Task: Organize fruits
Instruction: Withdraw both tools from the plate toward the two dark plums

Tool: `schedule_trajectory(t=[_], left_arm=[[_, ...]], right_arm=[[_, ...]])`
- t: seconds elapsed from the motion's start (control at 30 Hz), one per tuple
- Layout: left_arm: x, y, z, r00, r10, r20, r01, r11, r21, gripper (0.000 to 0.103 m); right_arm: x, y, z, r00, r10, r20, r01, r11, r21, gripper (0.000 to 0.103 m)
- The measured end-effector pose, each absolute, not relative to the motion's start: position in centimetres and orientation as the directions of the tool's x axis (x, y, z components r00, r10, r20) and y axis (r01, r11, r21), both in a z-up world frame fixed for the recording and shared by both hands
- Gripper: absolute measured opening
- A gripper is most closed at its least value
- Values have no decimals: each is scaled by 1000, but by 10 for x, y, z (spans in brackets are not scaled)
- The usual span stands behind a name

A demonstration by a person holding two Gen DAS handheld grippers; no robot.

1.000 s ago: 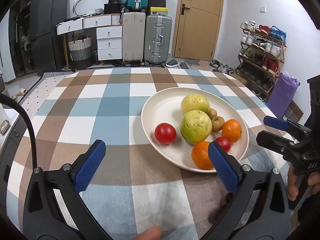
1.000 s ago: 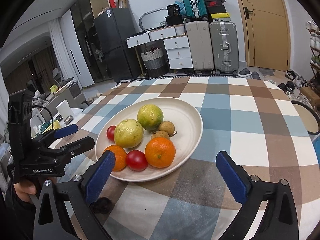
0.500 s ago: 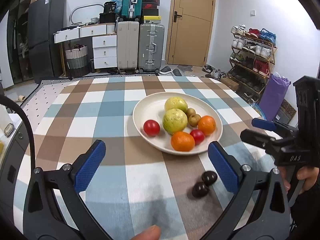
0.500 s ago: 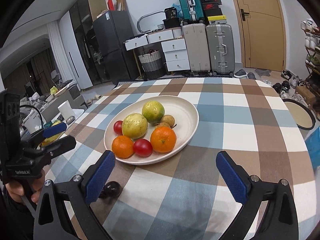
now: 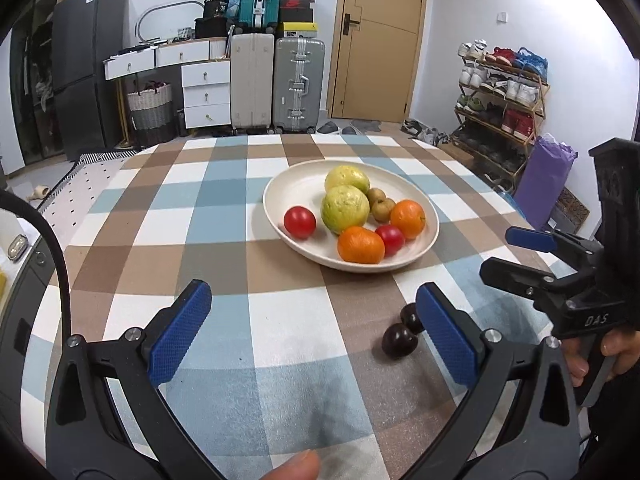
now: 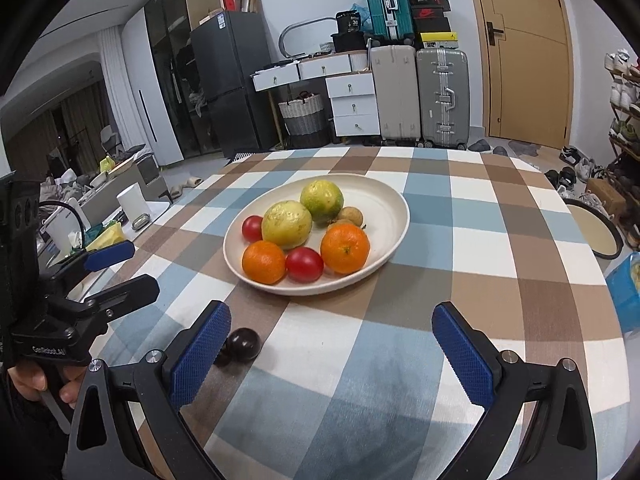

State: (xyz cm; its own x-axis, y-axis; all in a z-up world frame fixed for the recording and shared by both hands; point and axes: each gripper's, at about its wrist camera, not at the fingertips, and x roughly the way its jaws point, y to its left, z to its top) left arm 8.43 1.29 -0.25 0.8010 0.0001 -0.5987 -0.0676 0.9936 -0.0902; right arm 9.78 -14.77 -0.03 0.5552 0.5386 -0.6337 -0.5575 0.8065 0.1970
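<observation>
A round cream-coloured plate (image 5: 430, 222) sits a little right of the centre of the left wrist view, on a table covered by a blue, brown and white checked cloth (image 5: 168, 216). On the plate lie two yellow-green round fruits (image 5: 345, 207), two bright oranges (image 5: 360, 245), two red tomatoes (image 5: 299, 222) and two small brown fruits (image 5: 381, 209), all crowded toward the plate's right half in that view, with one tomato apart at the left.

Two dark, glossy plum-like fruits (image 5: 399, 340) rest on the cloth in the lower right of the left wrist view, touching each other, well apart from the plate. They lie just beside the inner face of the right-hand blue pad of the left gripper (image 5: 314, 330), which partly hides the farther one. That gripper is spread wide with nothing between its pads; a fingertip shows at the bottom edge.

In the right wrist view, the right gripper (image 6: 330, 358) is likewise spread wide and empty, low in the frame. The same dark fruits (image 6: 243, 345) sit at its left pad, one partly hidden behind it. The plate (image 6: 394, 210) lies at the centre, beyond the pads.
</observation>
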Motion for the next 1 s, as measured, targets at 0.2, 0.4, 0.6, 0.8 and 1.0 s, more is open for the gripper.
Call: schedule_trajectory(t=[0.2,0.4,0.6,0.8,1.0], left_arm=[[87,11,-13,783,-7,-622,-78,991,-108,102],[94,3,-16,772,14,-635,-75,995,-69,102],[97,-1,-22,757,2,-653,-52,997,-57,102],[96,7,-22,761,-3,-648,-72,993,-89,102],[94,23,-21,772,2,-635,-112,985,-133,102]], right_arm=[[96,-145,-3,542,535,-647,-561,805,196,103],[99,-145,-5,508,535,-674,-566,798,207,103],[103,-144,-13,472,522,-710,-572,794,203,103],[99,-131,-24,437,494,-752,-588,789,177,103],[91,-111,-32,430,468,-772,-626,771,118,101]])
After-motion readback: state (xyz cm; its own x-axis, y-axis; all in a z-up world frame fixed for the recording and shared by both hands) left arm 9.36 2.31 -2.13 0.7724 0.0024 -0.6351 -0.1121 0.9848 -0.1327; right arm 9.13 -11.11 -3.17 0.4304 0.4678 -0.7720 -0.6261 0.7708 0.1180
